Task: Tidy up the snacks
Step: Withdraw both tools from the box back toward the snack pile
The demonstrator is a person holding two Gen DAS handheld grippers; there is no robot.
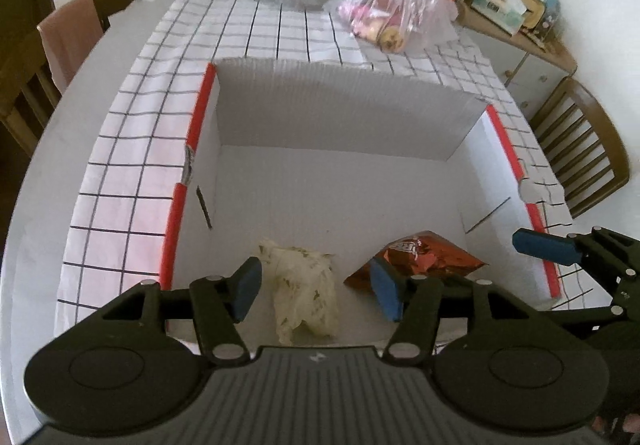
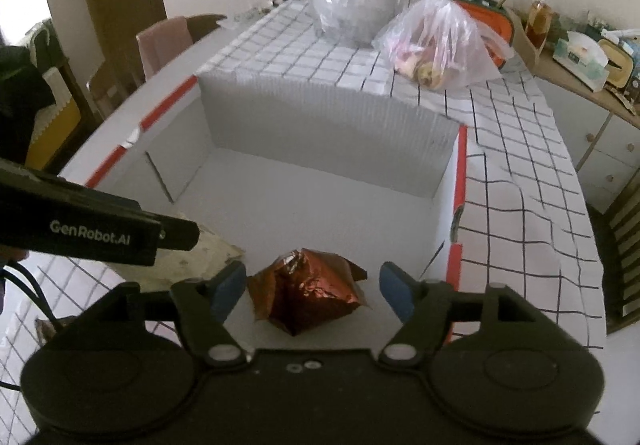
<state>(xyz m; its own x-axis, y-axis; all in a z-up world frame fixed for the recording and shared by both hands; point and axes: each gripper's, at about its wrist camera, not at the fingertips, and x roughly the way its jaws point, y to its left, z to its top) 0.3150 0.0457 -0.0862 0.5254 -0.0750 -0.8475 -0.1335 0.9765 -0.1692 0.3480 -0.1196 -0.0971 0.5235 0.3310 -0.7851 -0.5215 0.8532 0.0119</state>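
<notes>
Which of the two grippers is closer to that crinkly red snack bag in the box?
Right. The right gripper has the red snack bag between its open fingers; the left gripper hangs beside it, over the pale packet.

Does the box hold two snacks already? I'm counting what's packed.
Yes: a pale packet and a red foil packet lie on the box floor.

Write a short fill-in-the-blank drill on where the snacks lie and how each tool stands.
The red snack bag lies inside the white ____.
The box edges carry ____ tape.
The pale snack bag lies between the open fingers of the ____ tool.
The right tool stands ____, its pads clear of the bag.

Missing words: box; red; left; open
</notes>
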